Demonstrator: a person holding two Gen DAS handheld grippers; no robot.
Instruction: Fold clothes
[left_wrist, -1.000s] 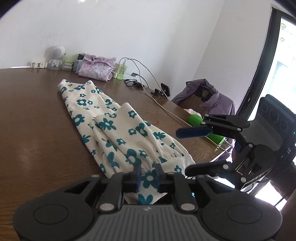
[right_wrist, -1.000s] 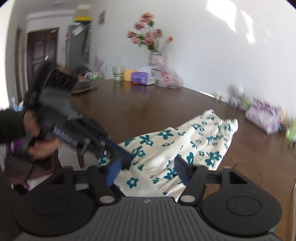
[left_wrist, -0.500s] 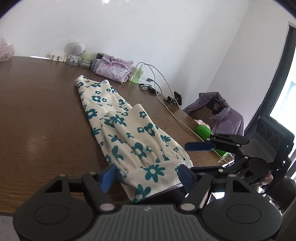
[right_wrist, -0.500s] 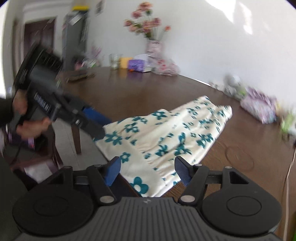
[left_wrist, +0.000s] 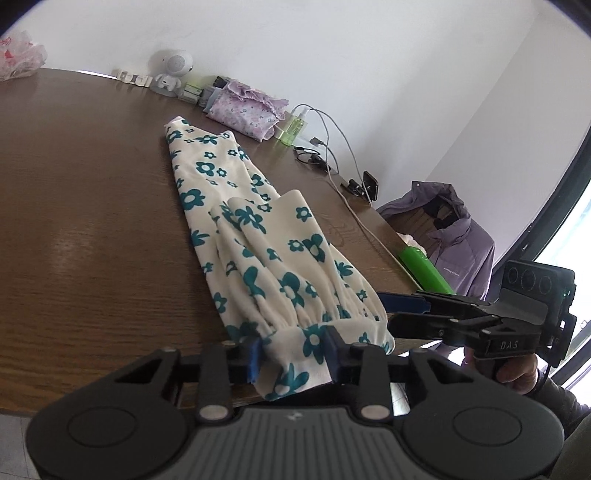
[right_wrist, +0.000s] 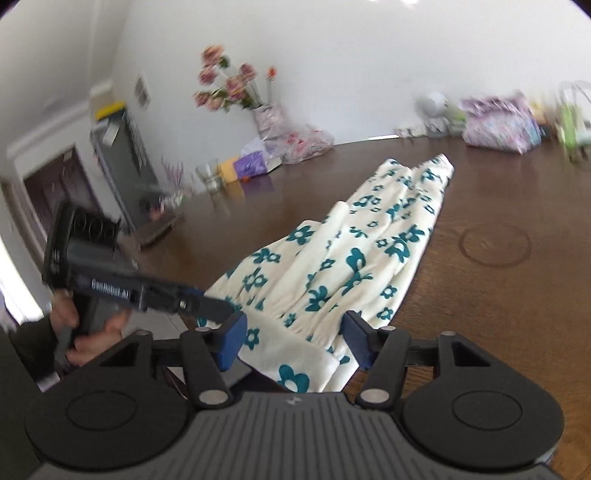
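Note:
A cream garment with teal flowers (left_wrist: 258, 236) lies lengthwise on the brown table (left_wrist: 92, 221), and its gathered near end hangs over the front edge. My left gripper (left_wrist: 293, 354) is at that edge, its jaws closing, and the hem fills the gap and touches both blue pads. My right gripper (right_wrist: 293, 343) is at the same end, further right. Its jaws are closing with the garment (right_wrist: 332, 266) between them, and a gap remains at the pads. From the left wrist view, the right gripper (left_wrist: 384, 314) straddles the hem's right corner. The left gripper (right_wrist: 218, 306) shows at the hem's other corner.
At the table's far edge are a white toy robot (left_wrist: 171, 70), a purple floral pouch (left_wrist: 243, 114), a green bottle (left_wrist: 295, 125), cables (left_wrist: 332, 147) and a phone (left_wrist: 371, 181). A purple jacket (left_wrist: 447, 229) hangs on a chair at right. A flower vase (right_wrist: 266, 110) and a glass (right_wrist: 207, 177) stand far left.
The left jaws spread wide half a second ago and have narrowed onto the hem again. The right gripper rolled, slid in along the hem, and its jaws narrowed.

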